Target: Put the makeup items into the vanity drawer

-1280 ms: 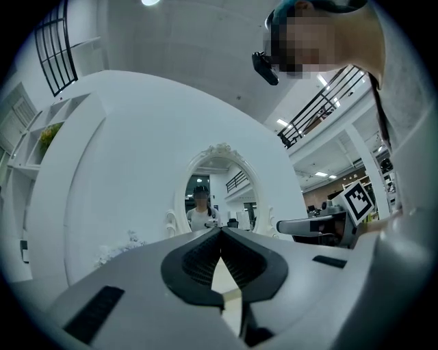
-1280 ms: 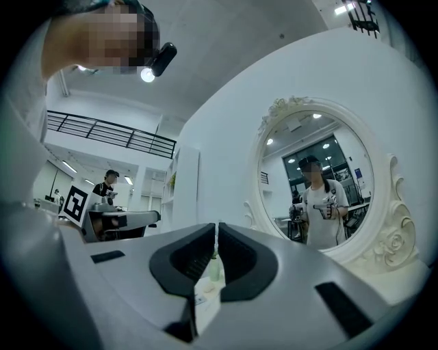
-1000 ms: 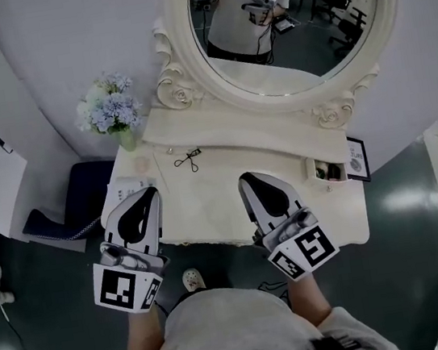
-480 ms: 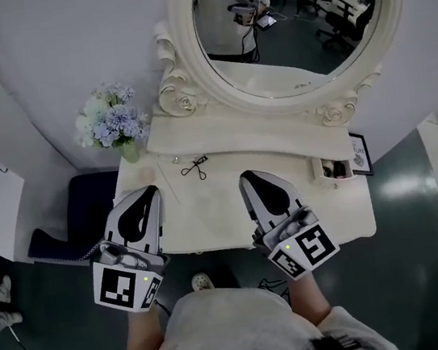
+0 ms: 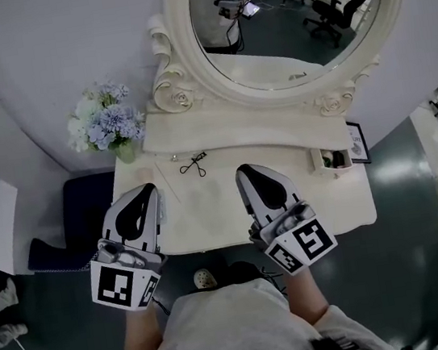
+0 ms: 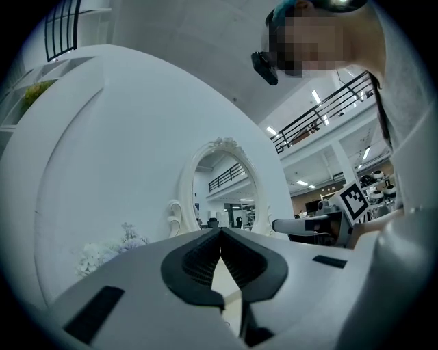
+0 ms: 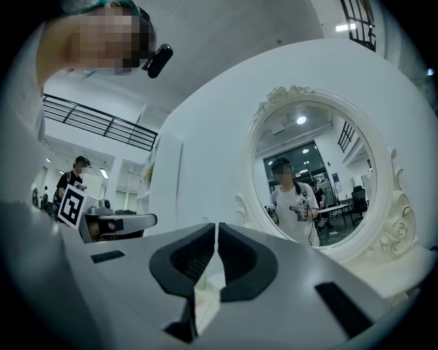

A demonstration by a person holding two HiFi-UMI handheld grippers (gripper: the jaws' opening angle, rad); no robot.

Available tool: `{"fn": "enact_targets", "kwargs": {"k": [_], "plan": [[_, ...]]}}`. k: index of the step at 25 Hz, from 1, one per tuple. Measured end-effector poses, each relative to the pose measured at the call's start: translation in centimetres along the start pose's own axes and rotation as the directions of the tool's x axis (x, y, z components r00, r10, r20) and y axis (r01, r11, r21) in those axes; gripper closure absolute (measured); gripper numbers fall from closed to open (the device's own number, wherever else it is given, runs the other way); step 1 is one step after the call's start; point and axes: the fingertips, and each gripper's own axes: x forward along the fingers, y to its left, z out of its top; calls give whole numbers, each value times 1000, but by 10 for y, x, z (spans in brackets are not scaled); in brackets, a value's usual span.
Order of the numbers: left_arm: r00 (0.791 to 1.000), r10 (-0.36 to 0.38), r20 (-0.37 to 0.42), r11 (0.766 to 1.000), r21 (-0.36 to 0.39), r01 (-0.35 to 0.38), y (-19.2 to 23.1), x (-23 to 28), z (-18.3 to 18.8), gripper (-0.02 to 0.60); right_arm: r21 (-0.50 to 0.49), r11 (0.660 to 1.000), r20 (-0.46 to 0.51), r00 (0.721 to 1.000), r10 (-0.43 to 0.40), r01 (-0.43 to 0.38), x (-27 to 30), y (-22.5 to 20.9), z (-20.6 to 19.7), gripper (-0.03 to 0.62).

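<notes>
A cream vanity table (image 5: 304,198) stands below an oval mirror (image 5: 293,12). On its top lie a black eyelash curler (image 5: 193,163), a tiny item (image 5: 173,158) beside it and a thin stick (image 5: 166,181). My left gripper (image 5: 146,191) hovers over the table's left part, shut and empty, its tips just left of the stick. Over the middle is my right gripper (image 5: 247,172), also shut with nothing in it. In the left gripper view the left gripper (image 6: 220,232) points at the mirror; in the right gripper view the right gripper (image 7: 216,227) does too. No drawer shows.
A vase of pale blue flowers (image 5: 105,123) stands at the table's back left corner. A small open box (image 5: 331,160) with dark items and a framed card (image 5: 357,144) sit at the right end. A dark stool (image 5: 85,206) stands left of the table, on the grey floor.
The person has stepped closer to the vanity, and both shut grippers now reach a little farther over the tabletop. Nothing on the table has moved.
</notes>
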Motion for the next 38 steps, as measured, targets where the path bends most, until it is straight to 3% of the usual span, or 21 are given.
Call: {"fn": "enact_targets", "kwargs": {"k": [9,20,27,33,38], "plan": [[998,-56,-9,998,-25,56,-5,22,-11,566,6,999,-44,998,-49,49,1,-18,-14,567],[998,-46,-49,998,-43,44,10,51,-33,566,30,999,-172,985,-29,35,39,-47,-57,567],[985,-46,-165,997,-63,36,16,52,-64,566,59,998,-291,957,2,16,59,-60,-97,566],[993,19,-113,996,-82,-28,30,62,-63,568,80,997,-378,925,44,-14,71,-61,-133,566],[983,41,-178,994,-88,-58,34,57,-80,567,96,994,-458,885,83,-44,78,-64,-165,566]]}}
